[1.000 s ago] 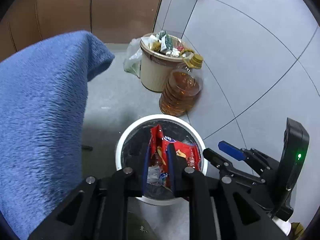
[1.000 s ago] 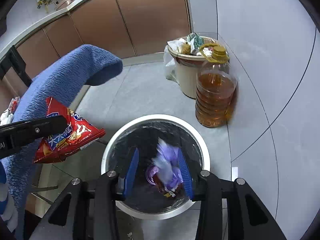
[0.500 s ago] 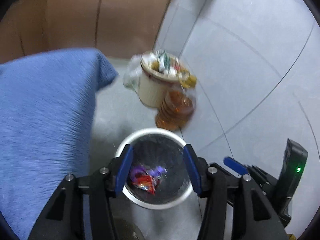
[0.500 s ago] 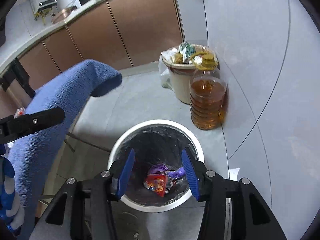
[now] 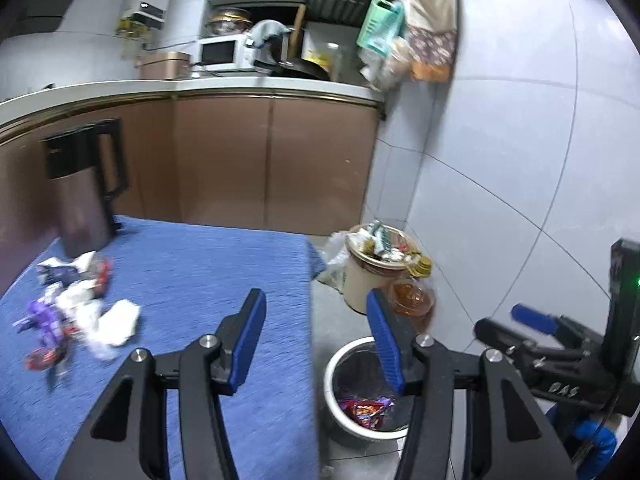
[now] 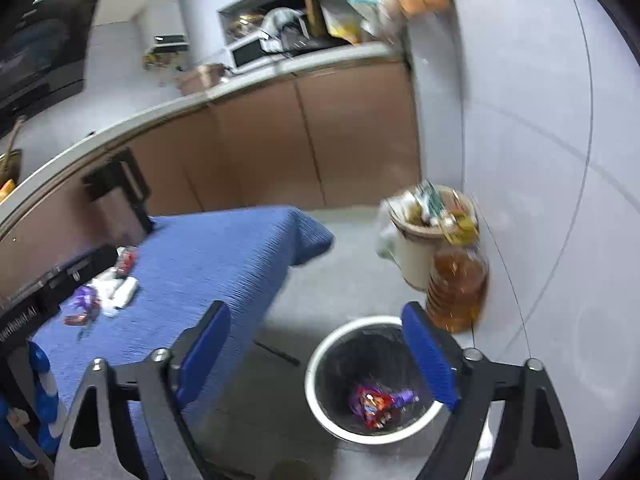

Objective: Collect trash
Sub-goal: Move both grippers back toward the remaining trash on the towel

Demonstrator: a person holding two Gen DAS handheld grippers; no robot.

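A white-rimmed bin (image 5: 333, 368) (image 6: 320, 360) stands on the floor beside the table. A red snack wrapper (image 5: 362, 410) (image 6: 372, 404) and a purple wrapper (image 6: 404, 396) lie inside it. A pile of wrappers and crumpled paper (image 5: 76, 312) (image 6: 100, 296) lies on the blue tablecloth (image 5: 200, 280) (image 6: 224, 248). My left gripper (image 5: 316, 340) is open and empty, raised over the table's edge. My right gripper (image 6: 316, 352) is open and empty, above the floor by the bin. The right gripper also shows in the left wrist view (image 5: 520, 328).
A brown thermos jug (image 5: 86, 196) (image 6: 120, 208) stands at the table's far end. A full beige waste bucket (image 5: 372, 268) (image 6: 428, 232) and a bottle of amber oil (image 5: 414, 300) (image 6: 456, 288) stand by the tiled wall. Brown cabinets (image 5: 260, 160) run behind.
Both grippers opened and dropped their wrappers into the bin, the left the red one, the right the purple one. Both then rose and tilted up, bringing the tabletop and counter into view.
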